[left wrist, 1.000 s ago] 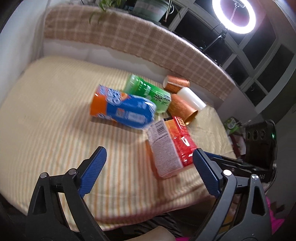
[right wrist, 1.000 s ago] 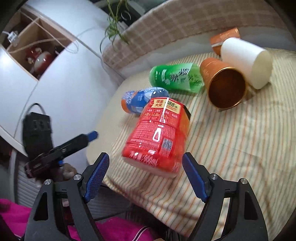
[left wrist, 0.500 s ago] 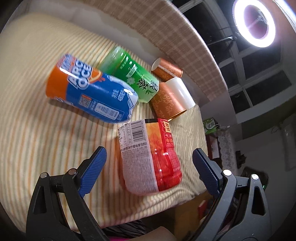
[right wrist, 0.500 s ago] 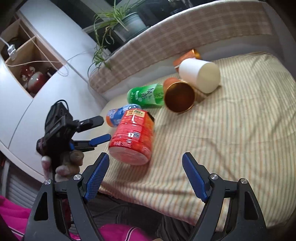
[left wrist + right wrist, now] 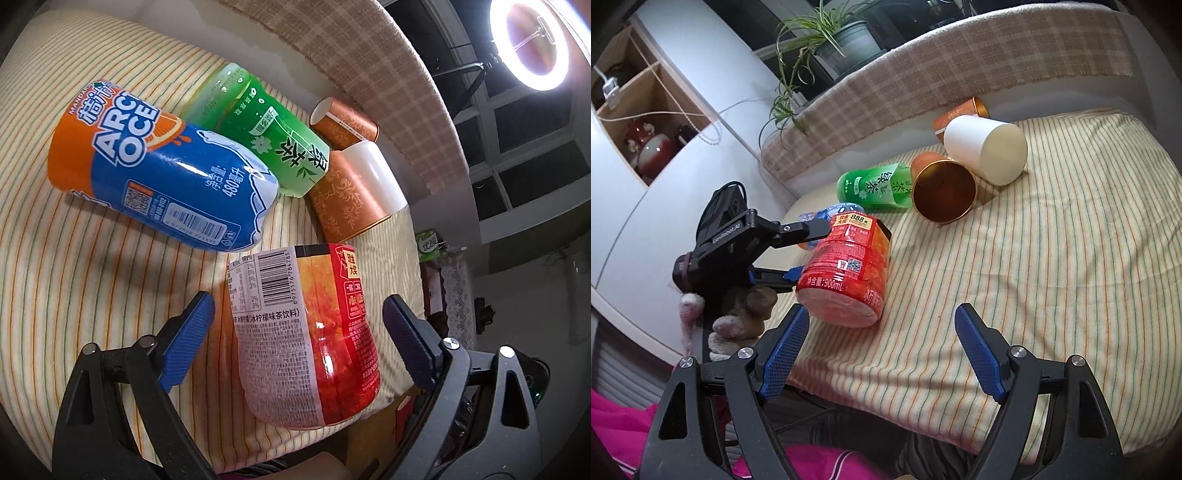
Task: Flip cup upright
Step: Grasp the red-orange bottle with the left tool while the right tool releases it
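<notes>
Several cups lie on their sides on the striped cloth. A red cup (image 5: 314, 328) (image 5: 846, 269) lies nearest the front edge. My left gripper (image 5: 297, 328) is open, its blue fingers on either side of the red cup's lower body, not touching it; it also shows in the right wrist view (image 5: 801, 254). Behind lie a blue-orange cup (image 5: 162, 177), a green cup (image 5: 266, 133) (image 5: 875, 186), a copper cup (image 5: 343, 199) (image 5: 943, 192), a white cup (image 5: 380, 173) (image 5: 986, 147) and a second copper cup (image 5: 343, 123) (image 5: 960, 112). My right gripper (image 5: 879, 352) is open and empty, near the cloth's front edge.
The striped cloth (image 5: 1052, 277) covers a raised cushion with a checked backrest (image 5: 942, 70) behind. A potted plant (image 5: 827, 40) stands behind the backrest. A ring light (image 5: 528, 40) shines at top right. A shelf niche (image 5: 639, 122) is at left.
My left gripper has moved forward, so its fingers now flank the red cup. My right gripper has pulled back and up, away from the red cup.
</notes>
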`<state>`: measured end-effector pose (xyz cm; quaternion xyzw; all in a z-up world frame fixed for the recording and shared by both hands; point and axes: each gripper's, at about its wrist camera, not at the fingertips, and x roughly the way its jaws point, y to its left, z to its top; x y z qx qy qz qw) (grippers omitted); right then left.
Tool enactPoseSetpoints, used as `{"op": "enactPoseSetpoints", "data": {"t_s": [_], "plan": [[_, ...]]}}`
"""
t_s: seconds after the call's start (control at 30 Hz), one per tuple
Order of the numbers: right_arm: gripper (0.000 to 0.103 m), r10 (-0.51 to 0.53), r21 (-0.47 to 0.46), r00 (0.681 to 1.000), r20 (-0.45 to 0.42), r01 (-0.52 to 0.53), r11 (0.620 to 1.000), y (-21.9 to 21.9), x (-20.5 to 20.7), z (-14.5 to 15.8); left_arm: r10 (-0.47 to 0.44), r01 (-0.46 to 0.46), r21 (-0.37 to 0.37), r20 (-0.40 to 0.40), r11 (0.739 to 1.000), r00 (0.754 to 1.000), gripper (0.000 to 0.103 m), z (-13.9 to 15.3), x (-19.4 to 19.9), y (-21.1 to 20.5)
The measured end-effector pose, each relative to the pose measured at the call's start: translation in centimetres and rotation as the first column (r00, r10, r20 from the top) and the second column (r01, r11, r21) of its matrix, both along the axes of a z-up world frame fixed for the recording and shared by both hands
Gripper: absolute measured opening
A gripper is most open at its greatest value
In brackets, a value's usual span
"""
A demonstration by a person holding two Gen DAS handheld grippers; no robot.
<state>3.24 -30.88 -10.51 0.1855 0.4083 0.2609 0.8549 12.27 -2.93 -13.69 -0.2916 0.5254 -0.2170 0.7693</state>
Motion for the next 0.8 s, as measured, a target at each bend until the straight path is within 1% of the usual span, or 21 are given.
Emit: {"op": "enactPoseSetpoints", "data": {"t_s": [0.03, 0.17, 0.3, 0.5, 0.63, 0.67, 0.7, 0.8], "plan": [[0.081, -0.002, 0.000, 1.000, 0.001, 0.002, 1.000, -0.1, 0.0, 0.0, -0.003, 0.003, 0.006, 0.000, 1.000, 1.000, 0.087, 0.0, 0.0, 0.0], [0.081, -0.019, -0.001, 1.000, -0.004, 0.019, 1.000, -0.5, 0.0, -0.1, -0.010, 0.010, 0.025, 0.004, 1.000, 1.000, 0.086, 0.0, 0.0, -0.4], [0.081, -0.026, -0.009, 1.000, -0.003, 0.025, 1.000, -0.5, 0.0, -0.1, -0.018, 0.017, 0.031, 0.011, 0.999, 1.000, 0.080, 0.1, -0.1, -0.8], [0.081, -0.035, -0.020, 0.999, 0.004, 0.035, 0.999, -0.5, -0.2, 0.0, -0.026, 0.023, 0.068, 0.045, 0.997, 0.999, 0.079, 0.7, -0.3, -1.6], [0.081, -0.046, -0.018, 0.999, 0.004, 0.046, 0.999, -0.7, -0.3, 0.0, -0.031, 0.020, 0.116, 0.097, 0.993, 0.995, 0.079, 1.7, -0.9, -2.2], [0.081, -0.047, -0.017, 0.999, 0.005, 0.047, 0.999, -0.8, -0.3, 0.0, -0.035, 0.020, 0.132, 0.115, 0.991, 0.993, 0.077, 2.0, -1.2, -2.4], [0.081, -0.048, -0.019, 0.999, 0.006, 0.048, 0.999, -0.8, -0.3, 0.0, -0.041, 0.021, 0.150, 0.131, 0.988, 0.991, 0.073, 2.3, -1.4, -2.6], [0.081, -0.052, -0.023, 0.999, 0.007, 0.052, 0.998, -0.9, -0.3, 0.0, -0.063, 0.024, 0.204, 0.186, 0.979, 0.981, 0.073, 3.2, -2.0, -3.2]]}}
